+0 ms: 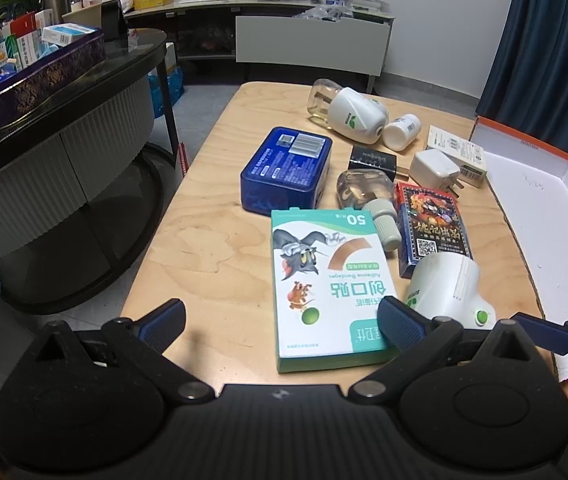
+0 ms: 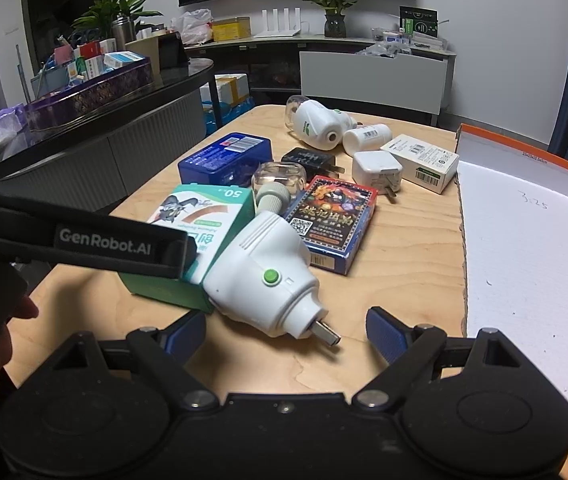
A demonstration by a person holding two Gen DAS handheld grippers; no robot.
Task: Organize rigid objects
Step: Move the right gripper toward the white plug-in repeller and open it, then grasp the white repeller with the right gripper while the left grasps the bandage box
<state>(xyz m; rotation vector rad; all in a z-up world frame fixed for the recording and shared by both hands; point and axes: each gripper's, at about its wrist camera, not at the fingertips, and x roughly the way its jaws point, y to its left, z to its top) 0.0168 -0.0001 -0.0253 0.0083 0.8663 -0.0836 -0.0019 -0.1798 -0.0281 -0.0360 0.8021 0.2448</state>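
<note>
The white plug-in heater (image 2: 261, 276) lies on the surface at 12 o'clock of the right gripper (image 2: 286, 330), jaws apart and empty. The left gripper (image 1: 279, 318) gapes too. Light, hard, slick plastic — grip the ribbed body, not the prong.

My clutter on the wooden table: green bandage box (image 1: 326, 288) flat, white plug-in heater (image 2: 261, 280) on its side touching it, card deck (image 2: 330, 224), blue tin (image 1: 286, 170), clear refill bottle (image 1: 360, 190) tipped, white charger (image 2: 378, 168)
</note>
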